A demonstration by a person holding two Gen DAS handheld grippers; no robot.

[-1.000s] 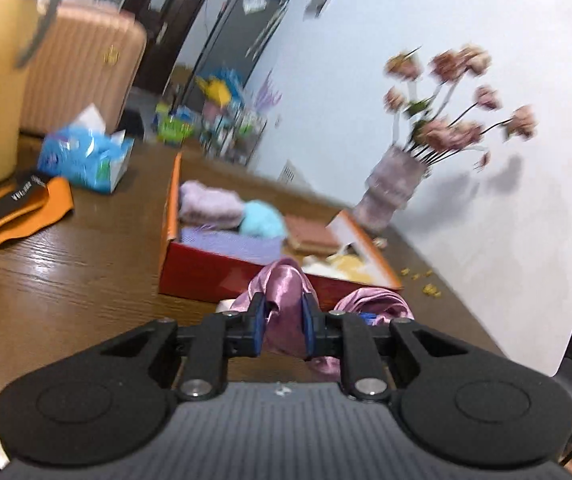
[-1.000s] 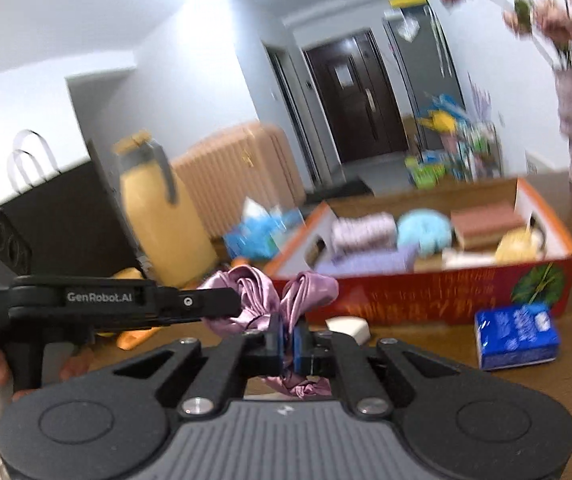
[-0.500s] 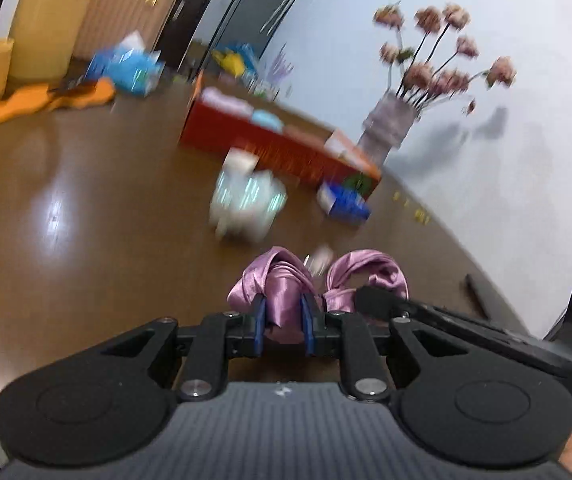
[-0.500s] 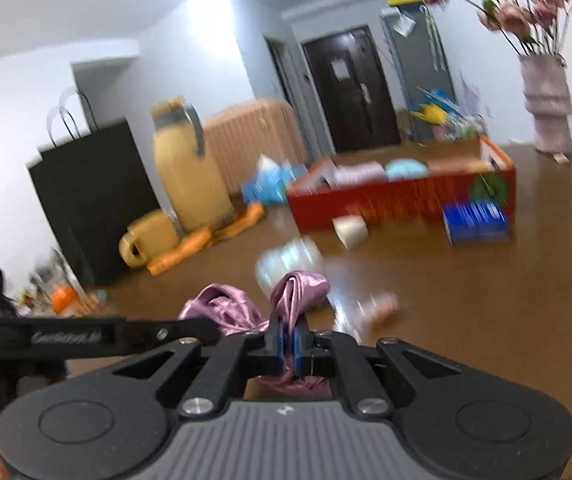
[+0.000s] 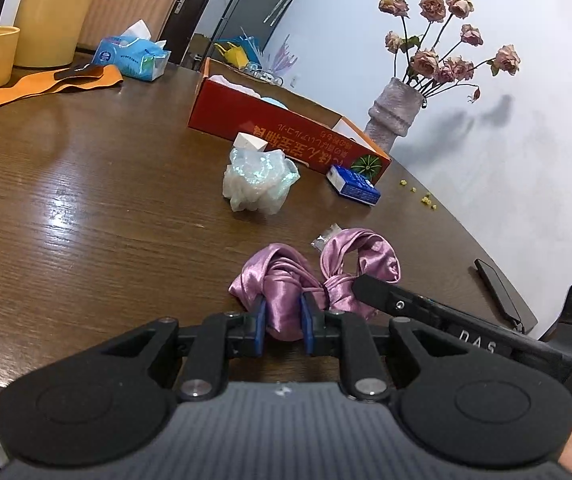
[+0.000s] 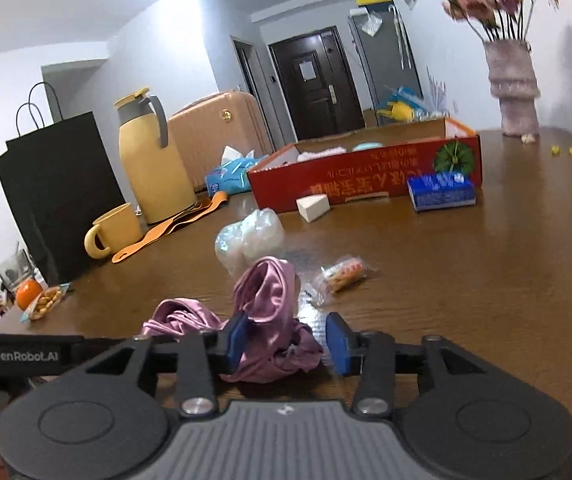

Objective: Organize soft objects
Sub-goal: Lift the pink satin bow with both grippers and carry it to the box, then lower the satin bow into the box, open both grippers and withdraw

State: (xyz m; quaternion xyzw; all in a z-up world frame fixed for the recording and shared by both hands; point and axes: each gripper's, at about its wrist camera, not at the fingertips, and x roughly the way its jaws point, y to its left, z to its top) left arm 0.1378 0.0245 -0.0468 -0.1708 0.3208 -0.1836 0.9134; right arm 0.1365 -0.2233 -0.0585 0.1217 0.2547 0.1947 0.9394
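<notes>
A pink satin cloth (image 5: pixel 286 292) is seen lying bunched on the brown worktop (image 5: pixel 86 200), at the near edge, well apart from the red cardboard box (image 5: pixel 286 136) that stands toward 12 o'clock. One fold of the cloth is pinched between the blue pads of the left hand-held gripper (image 5: pixel 283 324), whose jaws are drawn narrow on it. The right hand-held gripper (image 6: pixel 288 338) is caught with its jaws opening; the cloth (image 6: pixel 270 320) is draped between them, touching the left pad only, while the right pad stands clear. In the left wrist view, the right tool's black finger is laid against the cloth from 3 o'clock. A crumpled clear plastic bag (image 5: pixel 258 184) rests between cloth and box, with a blue tissue pack (image 5: pixel 352 184) at 1 o'clock beside the box. A small wrapped snack (image 6: pixel 342 272) is found just past the cloth.
</notes>
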